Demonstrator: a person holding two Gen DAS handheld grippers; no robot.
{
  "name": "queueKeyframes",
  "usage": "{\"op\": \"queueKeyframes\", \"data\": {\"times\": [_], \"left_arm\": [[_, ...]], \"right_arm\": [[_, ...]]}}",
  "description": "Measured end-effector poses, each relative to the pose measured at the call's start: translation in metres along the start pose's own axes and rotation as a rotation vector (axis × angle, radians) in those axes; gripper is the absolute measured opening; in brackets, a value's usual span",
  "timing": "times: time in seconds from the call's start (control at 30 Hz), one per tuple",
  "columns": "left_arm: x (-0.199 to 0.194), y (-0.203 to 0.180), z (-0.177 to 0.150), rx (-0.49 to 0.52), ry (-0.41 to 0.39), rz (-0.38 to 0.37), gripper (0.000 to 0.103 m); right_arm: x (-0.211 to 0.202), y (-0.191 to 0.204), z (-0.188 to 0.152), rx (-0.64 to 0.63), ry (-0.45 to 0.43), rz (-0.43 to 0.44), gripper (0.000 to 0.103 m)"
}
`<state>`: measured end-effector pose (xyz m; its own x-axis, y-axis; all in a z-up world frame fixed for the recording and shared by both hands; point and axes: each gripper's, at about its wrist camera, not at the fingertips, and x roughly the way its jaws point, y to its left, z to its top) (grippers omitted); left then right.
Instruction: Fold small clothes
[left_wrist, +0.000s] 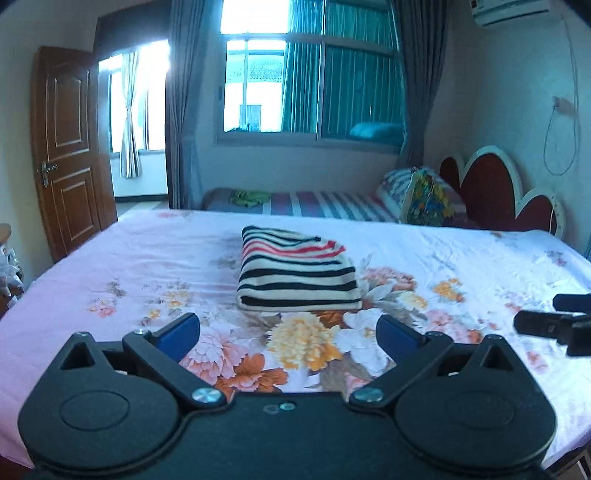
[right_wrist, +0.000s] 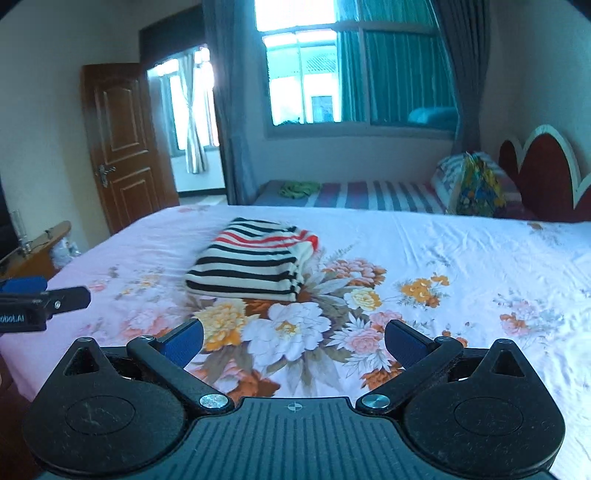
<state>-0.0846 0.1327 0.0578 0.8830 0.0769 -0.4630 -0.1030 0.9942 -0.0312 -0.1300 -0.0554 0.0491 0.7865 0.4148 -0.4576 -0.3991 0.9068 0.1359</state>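
I see the floral bedsheet spread wide, and on its middle the folded striped garment lying flat. My left gripper and right gripper hang near it, both spread apart, holding nothing.

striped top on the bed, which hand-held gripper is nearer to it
Left, slightly. The folded striped top lies straight ahead of the left hand-held gripper; the right hand-held gripper sits further right, the top ahead to its left. Both open, touching nothing.
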Motion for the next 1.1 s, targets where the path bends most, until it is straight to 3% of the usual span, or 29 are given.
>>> {"op": "queueKeyframes", "data": {"times": [0.37, 1.1], "left_arm": [[-0.037, -0.011, 0.004, 0.008, -0.059, 0.013, 0.102], [-0.042, -0.018, 0.003, 0.023, -0.071, 0.014, 0.102]], "right_arm": [[-0.036, 0.01, 0.001, -0.029, -0.05, 0.029, 0.103], [-0.044, 0.003, 0.004, -0.032, -0.063, 0.032, 0.103]]}}
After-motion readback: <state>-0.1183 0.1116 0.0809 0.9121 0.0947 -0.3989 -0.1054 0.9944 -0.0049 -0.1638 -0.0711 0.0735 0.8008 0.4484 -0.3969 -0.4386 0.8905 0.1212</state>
